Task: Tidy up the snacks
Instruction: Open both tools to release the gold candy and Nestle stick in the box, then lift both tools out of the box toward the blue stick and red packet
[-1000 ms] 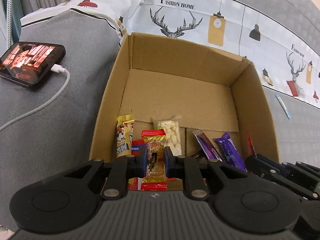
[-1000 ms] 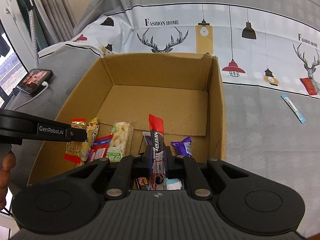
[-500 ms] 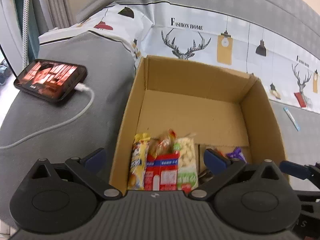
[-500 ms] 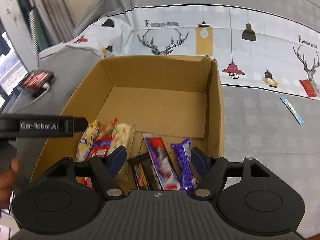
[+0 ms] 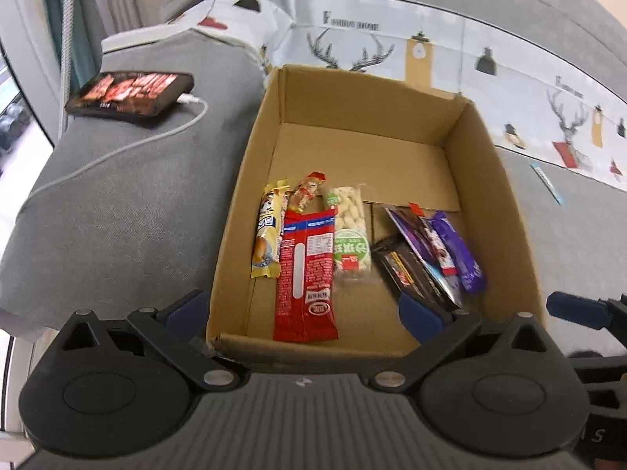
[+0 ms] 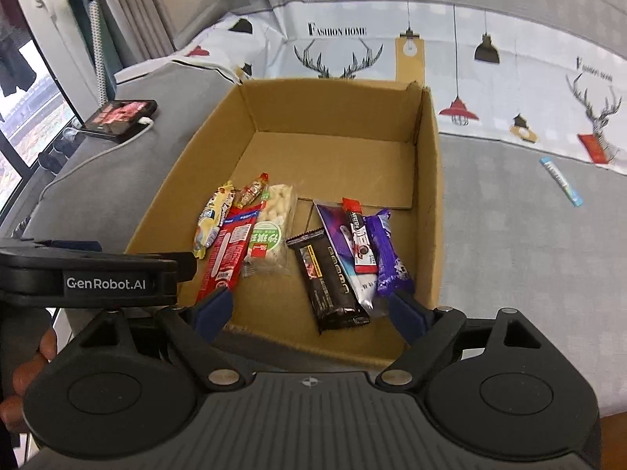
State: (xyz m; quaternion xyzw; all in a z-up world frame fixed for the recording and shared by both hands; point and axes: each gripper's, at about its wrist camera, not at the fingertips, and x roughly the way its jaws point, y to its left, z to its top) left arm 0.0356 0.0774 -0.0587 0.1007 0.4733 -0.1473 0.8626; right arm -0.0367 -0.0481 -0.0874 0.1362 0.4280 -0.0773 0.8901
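Observation:
An open cardboard box (image 5: 239, 196) (image 6: 429, 180) holds several snacks. At its left lie a yellow bar (image 5: 268, 235), a long red packet (image 5: 307, 274) (image 6: 229, 250), a small red-tipped candy (image 5: 307, 192) and a clear peanut pack (image 5: 350, 235) (image 6: 272, 231). At its right lie a black bar (image 6: 329, 274), a red-white Nescafe stick (image 6: 360, 235) and a purple bar (image 6: 386, 254) (image 5: 456, 250). My left gripper (image 5: 303, 309) is open and empty above the box's near edge. My right gripper (image 6: 309, 307) is open and empty at the near edge too.
A phone (image 5: 131, 92) on a white charging cable (image 5: 117, 152) lies on the grey cushion left of the box. A small blue sachet (image 6: 560, 180) lies on the cushion to the right. A patterned cloth (image 6: 470, 58) hangs behind.
Both grippers opened and let go of their snacks, the red-tipped candy and the Nescafe stick, which now lie in the box. Both grippers pulled back and up.

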